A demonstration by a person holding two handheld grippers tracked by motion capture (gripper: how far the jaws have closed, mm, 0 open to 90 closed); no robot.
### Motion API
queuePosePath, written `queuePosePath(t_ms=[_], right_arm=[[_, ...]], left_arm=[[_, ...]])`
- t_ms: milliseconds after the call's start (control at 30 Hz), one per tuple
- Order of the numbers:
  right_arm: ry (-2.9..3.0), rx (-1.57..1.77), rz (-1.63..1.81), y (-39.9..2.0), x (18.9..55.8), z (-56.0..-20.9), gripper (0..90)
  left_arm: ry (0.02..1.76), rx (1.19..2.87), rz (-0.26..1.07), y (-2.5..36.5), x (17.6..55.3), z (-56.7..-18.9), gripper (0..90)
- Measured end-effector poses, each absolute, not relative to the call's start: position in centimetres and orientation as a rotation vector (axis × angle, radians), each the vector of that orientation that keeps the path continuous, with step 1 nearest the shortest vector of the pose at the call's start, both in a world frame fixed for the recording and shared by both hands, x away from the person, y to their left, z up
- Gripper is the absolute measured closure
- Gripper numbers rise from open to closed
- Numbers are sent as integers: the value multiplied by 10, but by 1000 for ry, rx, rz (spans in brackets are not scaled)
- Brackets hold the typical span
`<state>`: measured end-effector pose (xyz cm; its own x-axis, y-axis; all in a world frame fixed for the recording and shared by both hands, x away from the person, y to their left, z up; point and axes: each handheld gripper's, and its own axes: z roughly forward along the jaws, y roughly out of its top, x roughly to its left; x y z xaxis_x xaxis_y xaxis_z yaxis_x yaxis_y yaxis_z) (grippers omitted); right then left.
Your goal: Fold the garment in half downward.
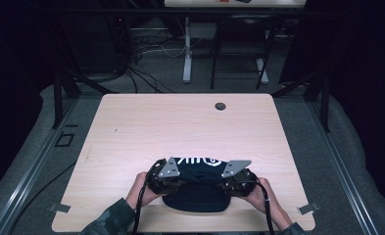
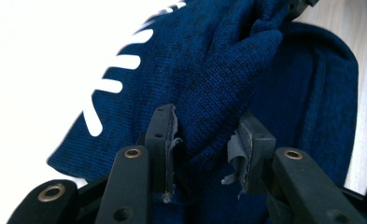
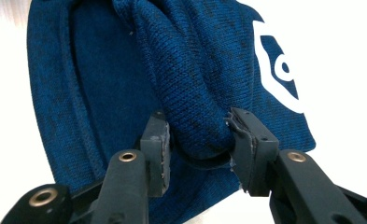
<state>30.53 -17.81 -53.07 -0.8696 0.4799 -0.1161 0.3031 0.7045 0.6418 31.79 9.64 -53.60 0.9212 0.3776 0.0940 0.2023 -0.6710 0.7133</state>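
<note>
A dark blue knitted beanie (image 1: 196, 188) with white lettering lies at the near edge of the pale wooden bench (image 1: 180, 127), about midway along that edge, between the person's two hands. In the high view the left hand (image 1: 140, 190) and the right hand (image 1: 263, 195) come in from the bottom, each wrapped around its tool, with the left gripper (image 1: 173, 177) at the hat's left side and the right gripper (image 1: 229, 180) at its right side, a grey three-cornered plate on top of each. In the left gripper view the left gripper's fingers (image 2: 161, 140) stand partly closed, with a raised fold of the beanie (image 2: 218, 74) pinched between them; the knit bunches up from the grip, and white stripes of the lettering show on the fabric to the left. In the right gripper view the right gripper's fingers (image 3: 249, 144) are likewise drawn in on a thick fold of the beanie (image 3: 186, 70), the cloth pressed against both pads, with part of a white printed shape on the knit to the right and a ribbed band running down the left. A small dark round grommet (image 1: 220, 106) sits in the bench near its far edge, well apart from the hat.
</note>
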Motion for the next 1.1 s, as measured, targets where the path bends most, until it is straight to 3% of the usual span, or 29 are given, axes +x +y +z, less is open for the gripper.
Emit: queuePosePath(t_ms=[233,367,567,867,1100], right_arm=[[2668,638,918,-179,300,-536,559],[2681,640,906,-178,296,-539,500],[2657,680,962,-189,289,-525,407],[2528,803,1053,-198,303,-504,398],[2575,824,1018,-177,319,-520,390]], left_arm=[[435,2326,259,99,310,-548,605],[491,2321,211,102,306,-552,507],[538,2272,240,118,299,-538,385],[610,2233,330,121,314,-517,380],[603,2294,324,99,327,-530,384]])
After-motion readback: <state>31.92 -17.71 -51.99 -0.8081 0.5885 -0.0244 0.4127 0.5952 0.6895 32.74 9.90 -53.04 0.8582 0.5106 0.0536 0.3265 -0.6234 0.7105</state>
